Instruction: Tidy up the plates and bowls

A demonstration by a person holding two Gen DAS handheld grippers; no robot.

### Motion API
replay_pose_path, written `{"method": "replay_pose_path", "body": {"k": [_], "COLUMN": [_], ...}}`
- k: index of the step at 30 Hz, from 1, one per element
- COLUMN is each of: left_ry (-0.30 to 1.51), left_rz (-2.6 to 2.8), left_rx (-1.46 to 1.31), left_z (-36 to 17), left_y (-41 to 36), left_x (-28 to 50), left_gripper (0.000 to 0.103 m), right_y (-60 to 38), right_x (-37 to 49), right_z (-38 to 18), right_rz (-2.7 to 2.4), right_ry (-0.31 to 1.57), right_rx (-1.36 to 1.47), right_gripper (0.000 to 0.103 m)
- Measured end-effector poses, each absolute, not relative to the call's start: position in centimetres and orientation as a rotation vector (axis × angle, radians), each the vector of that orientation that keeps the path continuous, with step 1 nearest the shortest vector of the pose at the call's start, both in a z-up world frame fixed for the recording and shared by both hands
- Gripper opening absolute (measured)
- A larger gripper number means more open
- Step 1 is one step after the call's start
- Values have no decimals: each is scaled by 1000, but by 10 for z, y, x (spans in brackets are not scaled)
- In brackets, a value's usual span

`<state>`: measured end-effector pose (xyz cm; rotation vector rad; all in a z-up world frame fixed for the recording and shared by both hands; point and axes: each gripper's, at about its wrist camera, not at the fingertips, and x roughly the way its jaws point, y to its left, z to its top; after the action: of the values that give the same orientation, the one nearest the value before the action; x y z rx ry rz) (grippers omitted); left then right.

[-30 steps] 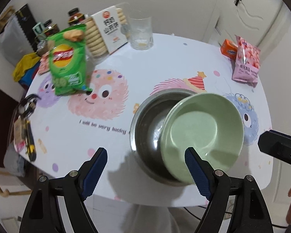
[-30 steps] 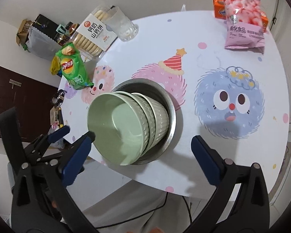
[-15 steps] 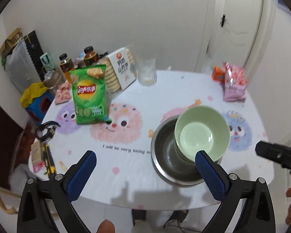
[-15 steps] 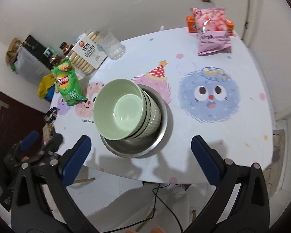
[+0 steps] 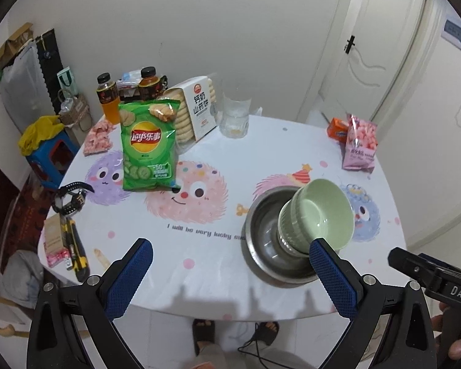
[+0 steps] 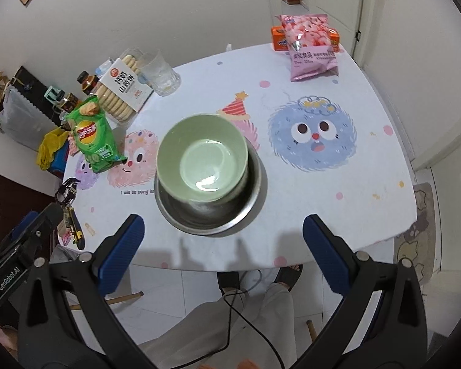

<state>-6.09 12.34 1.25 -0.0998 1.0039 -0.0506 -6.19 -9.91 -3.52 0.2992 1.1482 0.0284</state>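
Sitting in the metal basin — green bowls, stacked; chips bag at ten o'clock. Left gripper and right gripper: jaws spread, empty.

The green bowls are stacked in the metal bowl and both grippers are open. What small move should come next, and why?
Probably keep both grippers back and end here. The stack of green bowls sits nested in the metal bowl, though off-centre in it. The left gripper and right gripper are open, empty and off the table.
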Motion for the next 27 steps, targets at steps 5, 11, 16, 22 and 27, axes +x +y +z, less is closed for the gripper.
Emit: {"method": "replay_pose_path", "body": {"k": [5, 11, 16, 22, 27], "left_ry": [1018, 1038, 1046, 1062, 1071], "left_rz": [-60, -70, -73, -80, -79], "left_rx": [-101, -88, -65, -55, -43], "left_z": [6, 0, -1, -3, -5], "left_y": [118, 108, 97, 88, 81], "left_x": [-63, -61, -60, -57, -55], "left_gripper": [103, 103, 103, 103, 103], "right_y": [-101, -107, -109, -115, -119], "right_x": [-65, -66, -68, -67, -68], "right_z": [-41, -38, -35, -36, -36], "right_rz": [20, 25, 39, 43, 33], "right_ry": [1165, 1168, 1175, 1183, 1180], "right_rx": [300, 302, 304, 310, 308], "right_gripper": [102, 102, 102, 102, 102]}}
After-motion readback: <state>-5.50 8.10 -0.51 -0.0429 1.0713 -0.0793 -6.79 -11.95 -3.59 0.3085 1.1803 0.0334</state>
